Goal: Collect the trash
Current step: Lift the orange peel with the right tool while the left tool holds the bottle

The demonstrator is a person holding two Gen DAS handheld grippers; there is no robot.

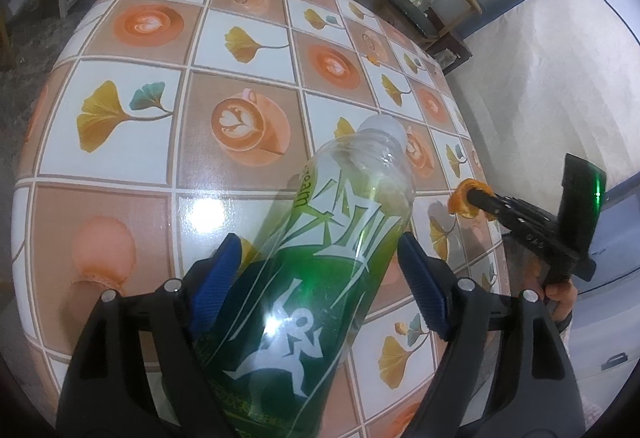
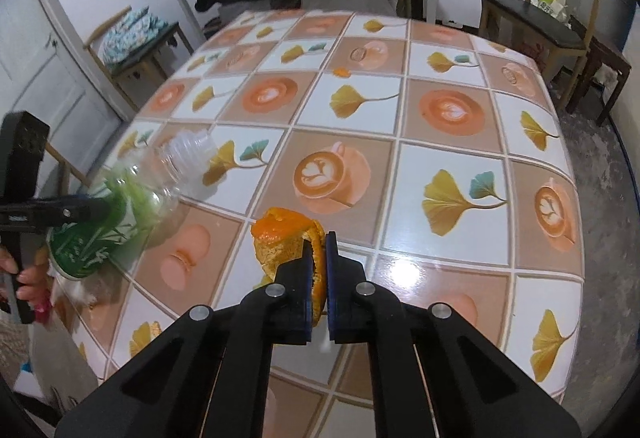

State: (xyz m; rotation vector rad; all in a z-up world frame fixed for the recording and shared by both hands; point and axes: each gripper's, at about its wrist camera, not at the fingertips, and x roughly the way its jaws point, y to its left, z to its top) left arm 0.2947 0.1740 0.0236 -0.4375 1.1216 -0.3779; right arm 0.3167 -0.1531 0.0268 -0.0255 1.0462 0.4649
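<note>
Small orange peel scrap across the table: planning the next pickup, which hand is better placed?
Right, probably: the scrap lies straight ahead of the right gripper, which grips curled orange peel; the left gripper grips a green-labelled clear plastic bottle.

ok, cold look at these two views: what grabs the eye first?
The green-labelled plastic bottle, uncapped, fills the left wrist view between the left gripper's blue pads, held above the table with its coffee-cup and ginkgo-leaf cloth. Next, the orange peel pinched in the shut right gripper, near the table's front edge. A smaller peel scrap lies farther back.
</note>
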